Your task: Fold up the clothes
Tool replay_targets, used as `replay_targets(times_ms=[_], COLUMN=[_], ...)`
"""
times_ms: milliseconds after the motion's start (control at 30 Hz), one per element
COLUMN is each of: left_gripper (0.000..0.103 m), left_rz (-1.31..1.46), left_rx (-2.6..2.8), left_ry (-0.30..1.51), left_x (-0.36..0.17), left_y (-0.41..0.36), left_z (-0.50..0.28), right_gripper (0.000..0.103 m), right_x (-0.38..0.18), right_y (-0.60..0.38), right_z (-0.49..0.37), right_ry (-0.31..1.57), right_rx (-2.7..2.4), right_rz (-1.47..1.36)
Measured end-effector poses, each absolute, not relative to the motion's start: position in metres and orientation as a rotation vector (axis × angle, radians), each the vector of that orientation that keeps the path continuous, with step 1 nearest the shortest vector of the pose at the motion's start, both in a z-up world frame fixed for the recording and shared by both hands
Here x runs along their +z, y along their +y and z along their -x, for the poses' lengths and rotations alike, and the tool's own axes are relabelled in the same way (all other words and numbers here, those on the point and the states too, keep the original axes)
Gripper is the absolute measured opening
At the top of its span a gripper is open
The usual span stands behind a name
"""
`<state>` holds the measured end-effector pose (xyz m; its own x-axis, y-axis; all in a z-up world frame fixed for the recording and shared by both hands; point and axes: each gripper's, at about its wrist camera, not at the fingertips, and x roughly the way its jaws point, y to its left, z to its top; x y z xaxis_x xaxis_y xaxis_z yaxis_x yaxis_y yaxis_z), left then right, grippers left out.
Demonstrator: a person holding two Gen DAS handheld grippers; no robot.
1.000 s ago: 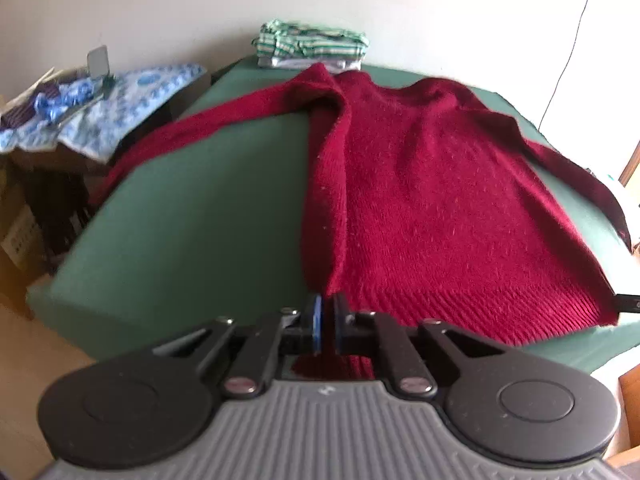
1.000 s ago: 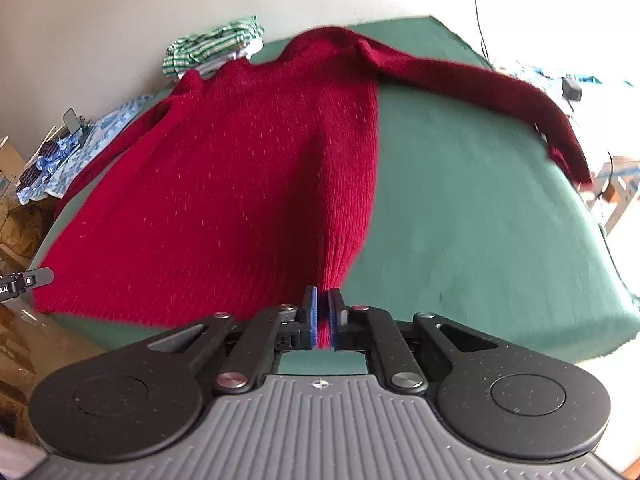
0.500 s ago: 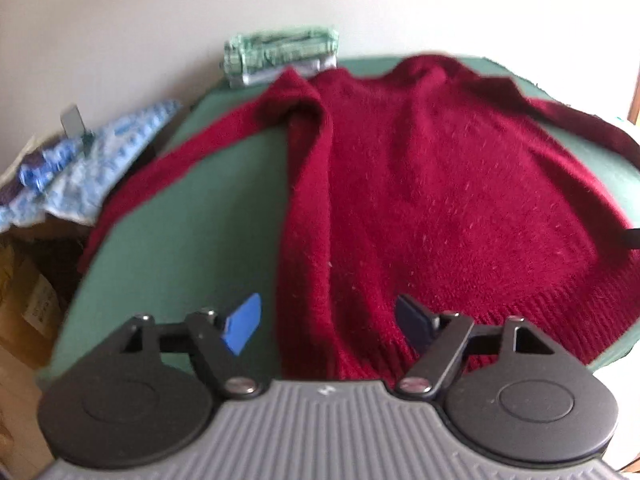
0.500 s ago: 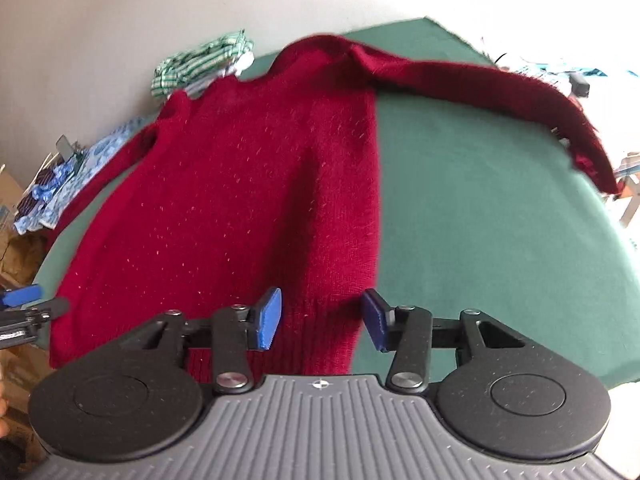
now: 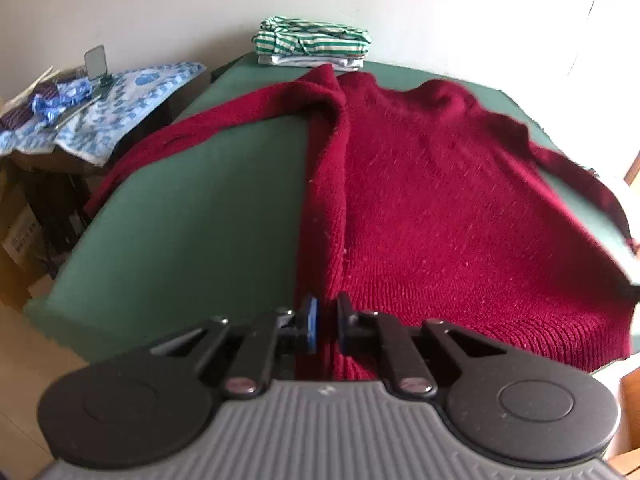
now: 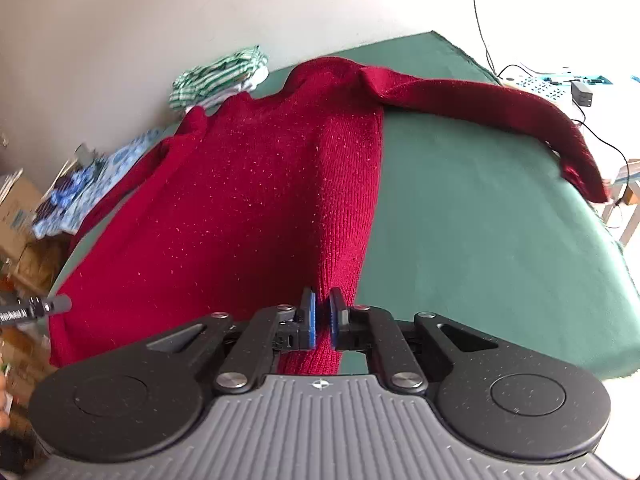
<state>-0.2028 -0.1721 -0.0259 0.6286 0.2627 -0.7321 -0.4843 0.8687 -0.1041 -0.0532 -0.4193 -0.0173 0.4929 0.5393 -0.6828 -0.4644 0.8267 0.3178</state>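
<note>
Barely begun: dark red knitted sweater (image 5: 440, 208) spread flat on green cloth-covered table (image 5: 192, 216), sleeves unfolded, left gripper (image 5: 326, 322) closing on, right gripper (image 6: 322, 322) clamped on, seemingly, hem corners; every fold remaining.

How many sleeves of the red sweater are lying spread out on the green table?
2: left sleeve stretches toward the table's left edge, right sleeve toward its right edge.

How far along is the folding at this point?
Done: a striped stack sits folded at the table's far edge. In hand: the left gripper is closing on the red sweater's hem corner; the right gripper pinches the other. Left: no fold yet, both sleeves still spread.
</note>
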Motion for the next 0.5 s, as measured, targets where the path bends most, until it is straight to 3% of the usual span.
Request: replay_targets(times_ms=[267, 300, 367, 433, 467, 500], left_gripper=[0.01, 0.017, 0.025, 0.02, 0.016, 0.02], left_rz=[0.295, 0.266, 0.207, 0.134, 0.098, 0.063], left_rx=[0.481, 0.492, 0.511, 0.516, 0.513, 0.509], left_ry=[0.903, 0.899, 0.886, 0.861, 0.842, 0.824], left_x=[-0.06, -0.055, -0.04, -0.027, -0.02, -0.014], left_y=[-0.175, -0.172, -0.167, -0.167, -0.167, -0.167], left_z=[0.208, 0.212, 0.219, 0.215, 0.212, 0.208], right_gripper=[0.01, 0.013, 0.03, 0.043, 0.043, 0.043], right_x=[-0.039, -0.036, -0.023, -0.003, 0.002, 0.006], right_y=[-0.421, -0.42, -0.42, -0.422, -0.42, -0.418], right_z=[0.073, 0.072, 0.072, 0.072, 0.068, 0.063], right_ry=[0.967, 0.974, 0.924, 0.832, 0.796, 0.767], right_rx=[0.633, 0.637, 0.635, 0.629, 0.631, 0.638], right_rz=[0.019, 0.027, 0.044, 0.056, 0.047, 0.036])
